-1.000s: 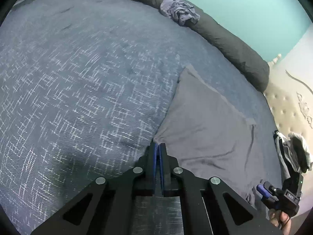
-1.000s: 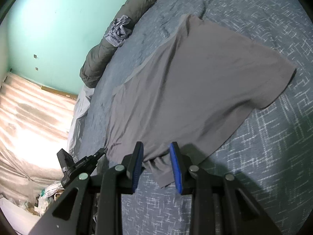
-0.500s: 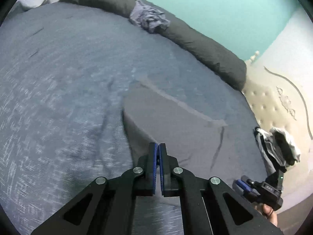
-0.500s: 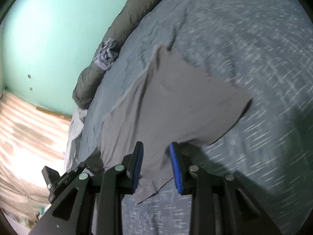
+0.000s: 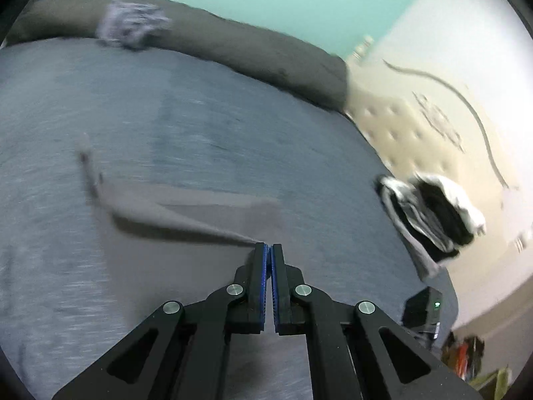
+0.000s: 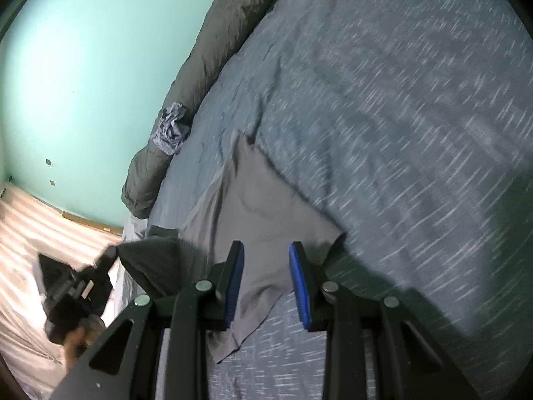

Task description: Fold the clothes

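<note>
**Grey garment lifted by one corner over the bed**

The grey garment (image 6: pixel 263 220) is a plain, thin, mid-grey piece of cloth, partly doubled over itself. It lies on the blue-grey patterned bedspread (image 6: pixel 399 100), reaching from the middle of the right wrist view down toward 6 o'clock, where a loose corner hangs below the jaws. Its far tip points to 12 o'clock; a wrinkle crosses the middle.

The left gripper (image 5: pixel 268 250) has its blue pads pressed together, pinching a corner of the garment; the cloth stretches from the fingertips toward 9 o'clock as a taut, raised band, blurred by motion. In the right wrist view this gripper shows at 8 o'clock with a dark fold of the cloth hanging from it.

The right gripper (image 6: pixel 266 256) has its fingers spread, the cloth passing between and beneath them; the pads do not press on it.

A long dark grey bolster (image 5: pixel 250 50) runs along the bed's far edge by the teal wall (image 6: pixel 83 66), with a crumpled bluish cloth (image 5: pixel 130 26) on top. At 3 o'clock in the left wrist view, black and white clothes (image 5: pixel 433 216) lie against the cream tufted headboard (image 5: pixel 416 126).
</note>
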